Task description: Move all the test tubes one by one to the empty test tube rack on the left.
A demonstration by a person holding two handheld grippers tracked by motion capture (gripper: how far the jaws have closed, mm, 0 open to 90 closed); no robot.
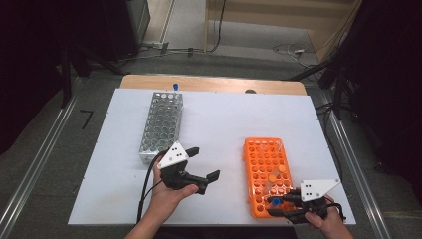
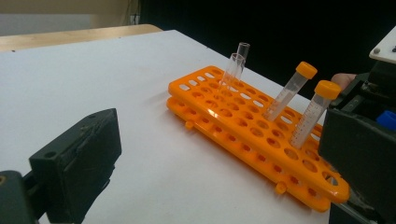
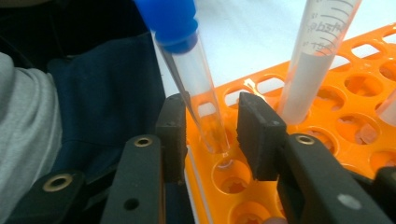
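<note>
Two racks share the table, and your right gripper [image 3: 210, 135] works at the near corner of the orange rack [image 1: 263, 174]. Its jaws straddle the blue-capped tube [image 3: 187, 70] low down, narrowed but with a gap beside the glass, so the tube stays slanted in its hole. Your left gripper [image 1: 201, 167] hovers wide open and empty, clear of both.

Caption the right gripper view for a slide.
Right gripper jaws flank a blue-capped tube standing in the orange rack.
</note>
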